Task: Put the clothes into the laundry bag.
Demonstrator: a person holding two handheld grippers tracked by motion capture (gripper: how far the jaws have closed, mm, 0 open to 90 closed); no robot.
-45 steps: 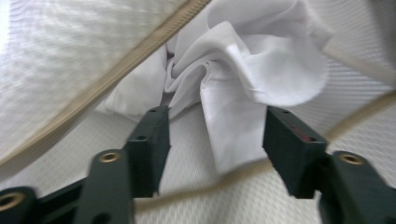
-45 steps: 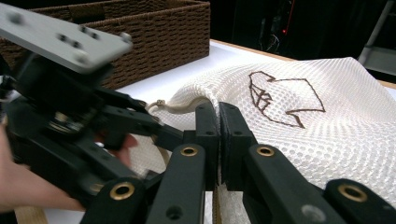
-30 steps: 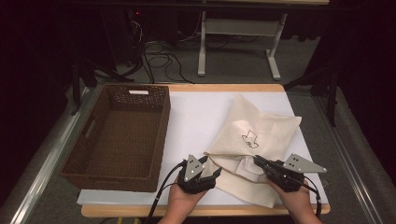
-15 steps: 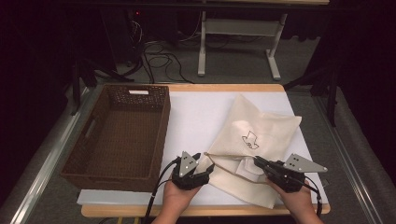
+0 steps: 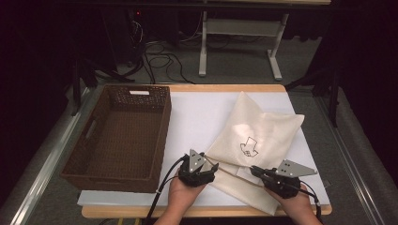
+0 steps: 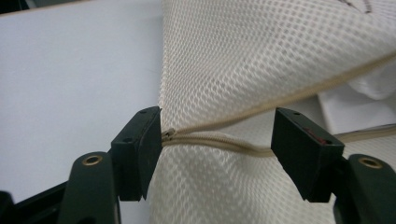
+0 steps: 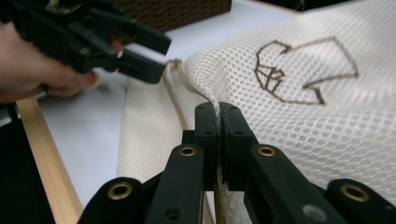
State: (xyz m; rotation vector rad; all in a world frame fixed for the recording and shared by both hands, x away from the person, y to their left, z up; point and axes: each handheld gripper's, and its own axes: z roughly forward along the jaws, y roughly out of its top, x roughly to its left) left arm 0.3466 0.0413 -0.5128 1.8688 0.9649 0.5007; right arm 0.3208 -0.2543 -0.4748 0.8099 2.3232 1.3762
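the cream mesh zip bag with a brown printed logo (image 5: 253,145) lies on the white sheet (image 5: 197,117) at the table's right half. our right gripper (image 7: 218,116) has its jaws pressed together on a fold of mesh beside the zipper, likely to anchor the bag. our left gripper (image 6: 215,140) has its jaws apart, straddling the zipper end (image 6: 169,134), probably lining up to take the pull. the dark brown woven basket (image 5: 96,154) waits empty on the left.

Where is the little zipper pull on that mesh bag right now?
In the left gripper view, the zipper pull sits at the mesh bag's left edge, right against the inner face of the open left gripper's left-hand jaw.
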